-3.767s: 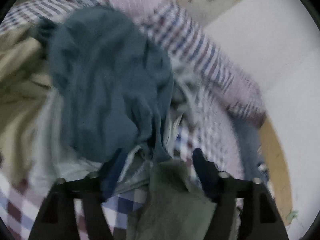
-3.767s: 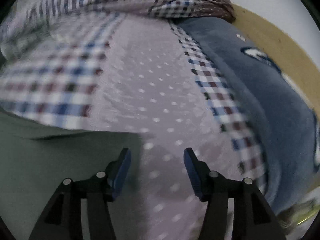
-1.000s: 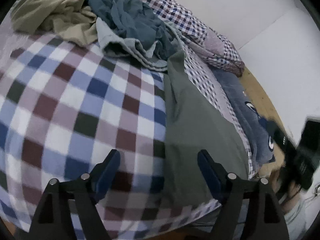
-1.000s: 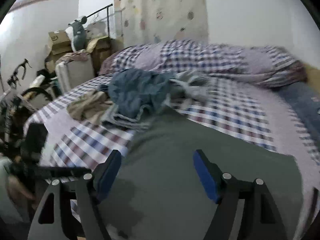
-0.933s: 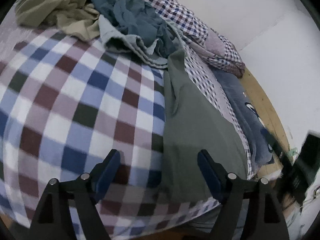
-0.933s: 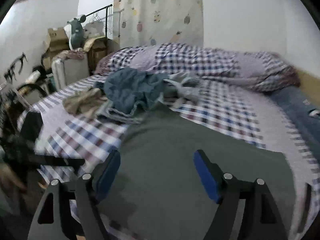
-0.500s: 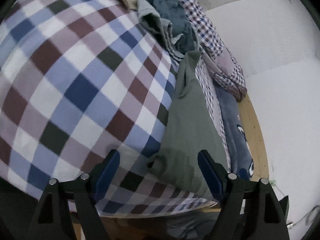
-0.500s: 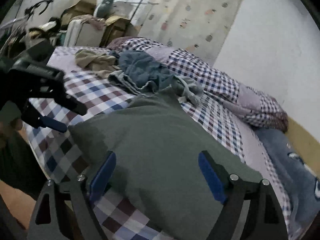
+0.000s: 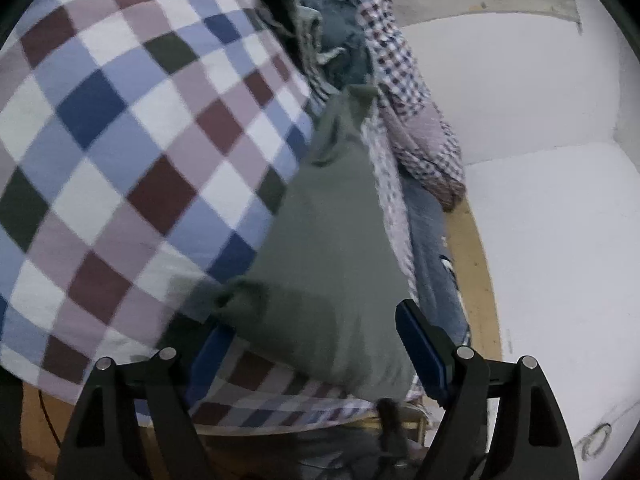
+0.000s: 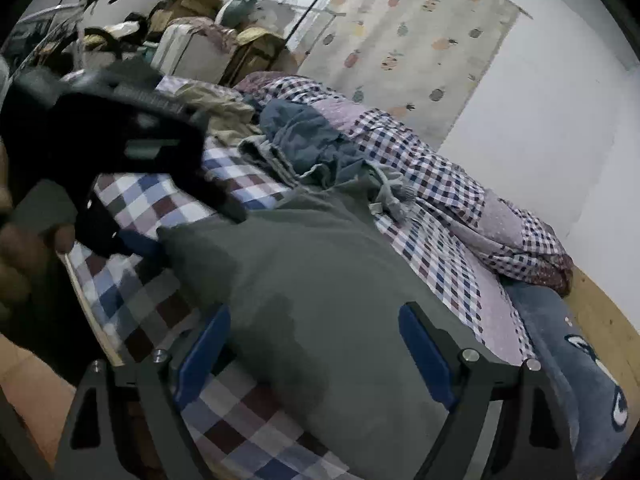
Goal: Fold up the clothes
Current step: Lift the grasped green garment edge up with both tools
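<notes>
A dark green garment (image 9: 332, 240) lies spread flat on the checkered bedspread (image 9: 120, 140), reaching the bed's near edge. My left gripper (image 9: 316, 344) is open, and the garment's near left corner sits between its fingers. In the right wrist view that gripper's blue pad (image 10: 134, 245) lies right beside the corner, with a person's hand (image 10: 24, 248) behind it. My right gripper (image 10: 314, 348) is open, low over the near part of the green garment (image 10: 320, 280). Neither holds cloth.
A heap of unfolded clothes (image 10: 304, 136) lies at the far end of the bed, by a rolled checkered quilt (image 10: 500, 232). A blue plush blanket (image 10: 560, 340) runs along the wall side. A suitcase (image 10: 184, 52), boxes and a clothes rack stand beyond the bed.
Both grippers have dropped toward the bed's near edge. The left one has closed in on the green garment's near left corner. Both stay open.
</notes>
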{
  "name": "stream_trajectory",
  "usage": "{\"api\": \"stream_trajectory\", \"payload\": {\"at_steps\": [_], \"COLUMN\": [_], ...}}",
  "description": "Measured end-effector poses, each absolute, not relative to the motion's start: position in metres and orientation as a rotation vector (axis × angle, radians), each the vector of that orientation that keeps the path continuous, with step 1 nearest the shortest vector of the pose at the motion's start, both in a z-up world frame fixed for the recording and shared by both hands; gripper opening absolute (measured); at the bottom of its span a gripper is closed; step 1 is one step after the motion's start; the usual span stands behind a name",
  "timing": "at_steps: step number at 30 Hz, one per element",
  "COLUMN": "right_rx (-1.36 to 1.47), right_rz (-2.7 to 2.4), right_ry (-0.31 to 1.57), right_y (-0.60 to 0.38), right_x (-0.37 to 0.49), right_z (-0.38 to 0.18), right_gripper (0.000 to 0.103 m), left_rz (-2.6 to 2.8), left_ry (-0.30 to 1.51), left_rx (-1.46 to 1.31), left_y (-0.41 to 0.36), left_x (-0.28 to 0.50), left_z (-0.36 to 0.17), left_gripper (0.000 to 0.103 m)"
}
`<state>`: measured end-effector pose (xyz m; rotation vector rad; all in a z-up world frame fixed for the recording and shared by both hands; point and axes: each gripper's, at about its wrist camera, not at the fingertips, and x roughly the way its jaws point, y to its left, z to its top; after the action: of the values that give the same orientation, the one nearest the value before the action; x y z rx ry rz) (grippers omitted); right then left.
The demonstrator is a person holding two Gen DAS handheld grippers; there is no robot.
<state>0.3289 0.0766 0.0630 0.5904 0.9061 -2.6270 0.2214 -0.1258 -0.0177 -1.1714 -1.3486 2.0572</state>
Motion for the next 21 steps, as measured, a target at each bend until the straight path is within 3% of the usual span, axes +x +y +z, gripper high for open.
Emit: {"api": "stream_trajectory", "payload": {"at_steps": [6, 9, 12, 17, 21], "right_rx": [0.541, 0.497, 0.474, 0.439, 0.386], "right_rz": [-2.534, -2.506, -2.492, -2.467, -2.444], "right_ry": [1.054, 1.114, 1.139, 1.201, 1.272], "right_y": [0.051, 0.040, 0.030, 0.013, 0.000], "right_x": [0.334, 0.337, 0.337, 0.337, 0.339], "right_z": [0.041, 0.034, 0.030, 0.020, 0.012], "right_gripper": [0.089, 0.089, 0.089, 0.089, 0.089], "left_rz": [1.990, 1.968, 1.962, 1.951, 1.942], "left_ry": [-1.363, -1.380, -1.391, -1.408, -1.419], "left_rx": [-1.116, -1.096, -1.095, -1.093, -1.089], "left_y": [-0.132, -0.135, -0.138, -0.144, -0.148], "left_x": [0.217, 0.215, 0.215, 0.216, 0.216], "left_z": [-0.019, -0.020, -0.021, -0.023, -0.024], "left_gripper": [0.083, 0.077, 0.060, 0.019, 0.006]}}
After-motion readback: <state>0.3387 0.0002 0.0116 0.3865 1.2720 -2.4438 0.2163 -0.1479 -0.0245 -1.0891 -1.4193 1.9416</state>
